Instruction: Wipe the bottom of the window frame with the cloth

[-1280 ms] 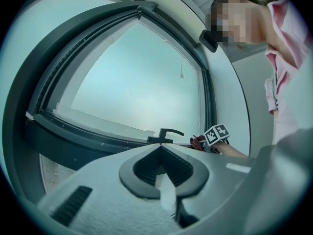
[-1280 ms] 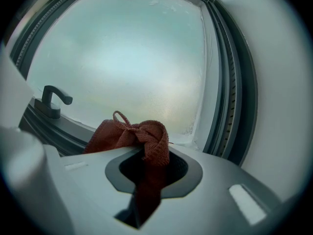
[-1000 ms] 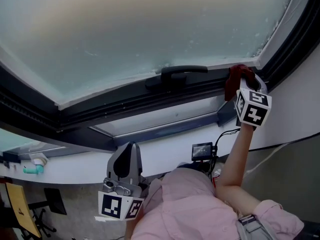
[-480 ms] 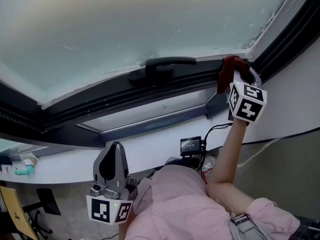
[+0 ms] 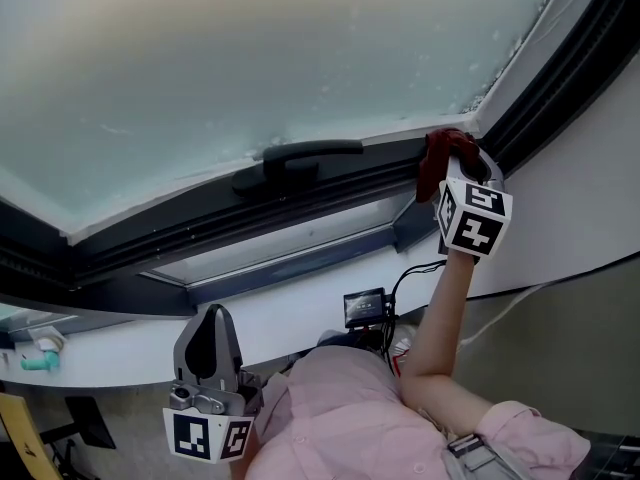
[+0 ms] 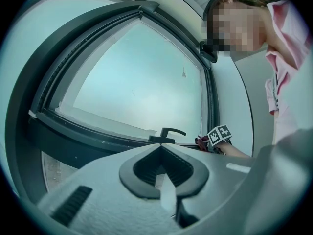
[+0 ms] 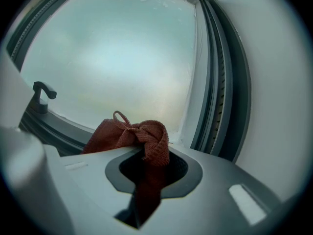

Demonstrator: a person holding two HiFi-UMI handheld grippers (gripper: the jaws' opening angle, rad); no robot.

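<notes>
Between the jaws of the right gripper (image 7: pixel 152 163), a red cloth (image 7: pixel 137 133) is clamped. Its bunched end projects ahead of the jaw tips, at the bottom right corner of the window frame (image 5: pixel 320 196). The left gripper (image 5: pixel 208 340), well below, has its jaws together and empty.

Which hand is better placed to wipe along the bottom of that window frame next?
Right. The right hand-held gripper grips the red cloth at the frame's bottom rail, near the corner. The left hand-held gripper hangs low, empty, well away from it.
</notes>
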